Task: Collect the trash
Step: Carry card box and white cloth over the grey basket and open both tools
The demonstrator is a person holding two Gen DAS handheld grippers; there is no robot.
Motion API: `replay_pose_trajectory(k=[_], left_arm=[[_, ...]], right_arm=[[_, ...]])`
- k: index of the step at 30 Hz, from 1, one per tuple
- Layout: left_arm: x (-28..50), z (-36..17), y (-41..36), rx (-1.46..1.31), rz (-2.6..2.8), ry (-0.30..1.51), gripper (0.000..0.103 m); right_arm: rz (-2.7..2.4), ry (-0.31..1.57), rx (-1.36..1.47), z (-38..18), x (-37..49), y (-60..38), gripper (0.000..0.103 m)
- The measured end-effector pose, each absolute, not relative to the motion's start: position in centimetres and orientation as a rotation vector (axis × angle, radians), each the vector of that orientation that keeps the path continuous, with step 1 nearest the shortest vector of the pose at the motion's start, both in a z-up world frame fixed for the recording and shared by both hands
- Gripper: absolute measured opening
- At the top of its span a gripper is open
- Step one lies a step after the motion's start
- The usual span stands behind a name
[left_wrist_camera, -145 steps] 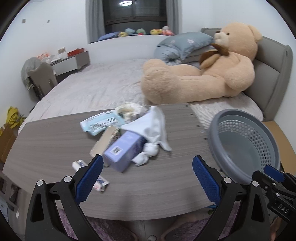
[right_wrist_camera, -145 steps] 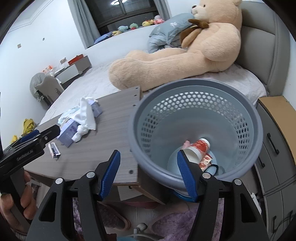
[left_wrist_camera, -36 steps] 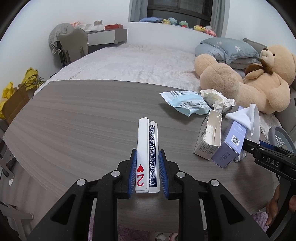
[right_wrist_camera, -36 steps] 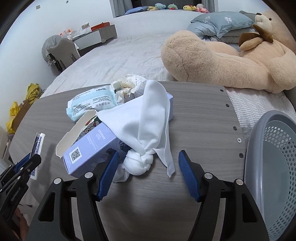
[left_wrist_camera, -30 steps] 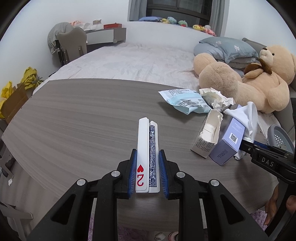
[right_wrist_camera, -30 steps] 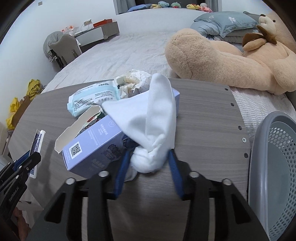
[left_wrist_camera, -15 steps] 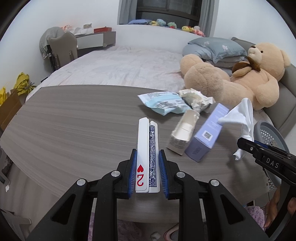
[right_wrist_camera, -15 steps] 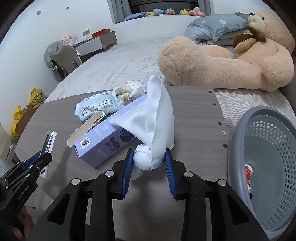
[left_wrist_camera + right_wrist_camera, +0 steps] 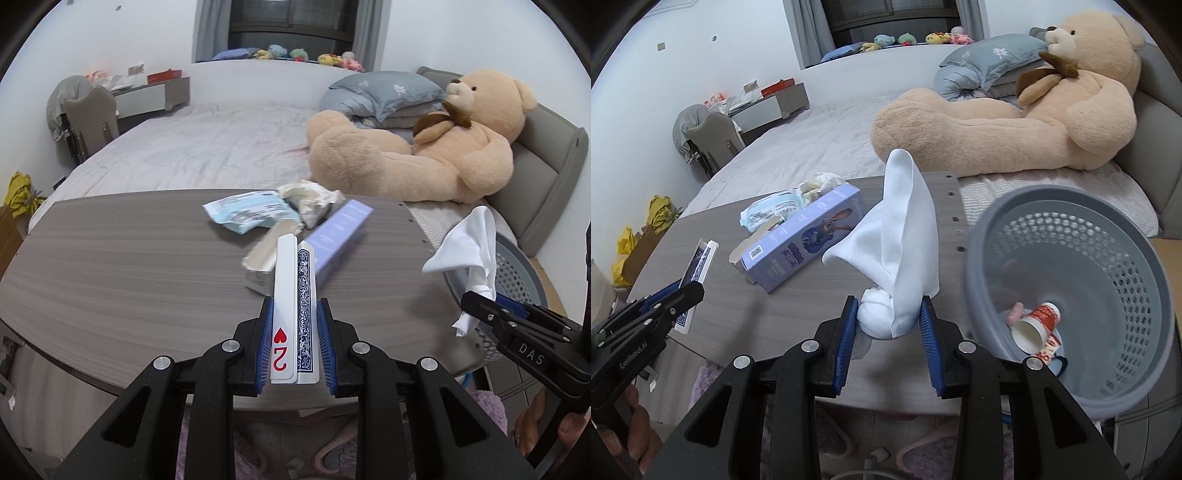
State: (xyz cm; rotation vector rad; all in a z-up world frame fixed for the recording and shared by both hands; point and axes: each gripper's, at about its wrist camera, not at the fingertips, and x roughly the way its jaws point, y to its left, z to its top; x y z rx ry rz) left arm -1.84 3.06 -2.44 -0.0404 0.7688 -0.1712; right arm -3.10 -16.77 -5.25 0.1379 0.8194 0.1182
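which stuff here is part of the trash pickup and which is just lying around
Job:
white cloth in right tongs
playing cards in left tongs
purple carton
blue wipes pack
crumpled paper
grey basket

Lying about:
teddy bear
pillows
chair

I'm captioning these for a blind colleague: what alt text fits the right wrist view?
The right gripper clamps a knotted white cloth above a grey wooden table, beside a grey perforated basket holding a paper cup. A purple box lies on the table; a teddy bear sits on the bed behind.
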Motion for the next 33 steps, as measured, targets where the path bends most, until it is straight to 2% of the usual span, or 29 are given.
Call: replay_pose_trajectory(k=[16,33], left_arm=[[-3.1,-1.8,-6.9,0.070,-0.349,0.782,0.024],[2.0,-2.3,-18.1,0.158,-0.494,0.800,0.025]], right_arm=[[-0.038,0.766,0.239,-5.1,-9.0,-27.3,0.033],[-0.137,0.804,0.315,-6.2,-6.4,-35.3,0.033]])
